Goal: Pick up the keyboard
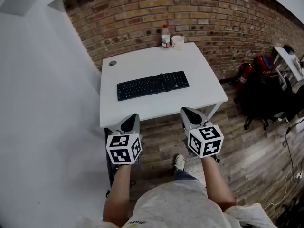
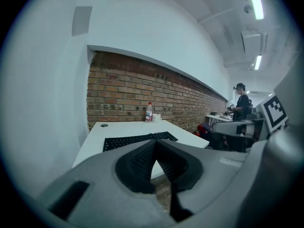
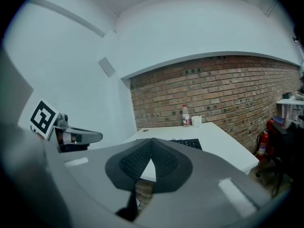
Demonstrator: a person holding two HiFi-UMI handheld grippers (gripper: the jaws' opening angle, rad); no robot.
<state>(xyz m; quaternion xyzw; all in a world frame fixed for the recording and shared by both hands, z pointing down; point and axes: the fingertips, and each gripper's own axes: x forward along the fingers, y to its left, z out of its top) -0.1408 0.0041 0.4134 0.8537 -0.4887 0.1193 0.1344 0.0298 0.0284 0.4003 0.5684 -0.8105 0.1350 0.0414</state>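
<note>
A black keyboard (image 1: pixel 153 85) lies across the middle of the white table (image 1: pixel 142 108), long side left to right. It also shows past the jaws as the keyboard (image 2: pixel 137 140) and the keyboard (image 3: pixel 187 143). My left gripper (image 1: pixel 133 117) hovers at the table's near edge, short of the keyboard's left part, shut with nothing in it. My right gripper (image 1: pixel 184 110) hovers at the near edge too, short of the keyboard's right part, shut and empty. In both gripper views the jaw tips meet: left gripper (image 2: pixel 155 141), right gripper (image 3: pixel 151 140).
A plastic bottle (image 1: pixel 165 36) and a white cup (image 1: pixel 178 42) stand at the table's far edge by the brick wall. A round cable grommet (image 1: pixel 112 63) sits at the far left corner. A black chair (image 1: pixel 266 99) and red extinguishers (image 1: pixel 244 75) stand right. A person (image 2: pixel 242 101) stands far off.
</note>
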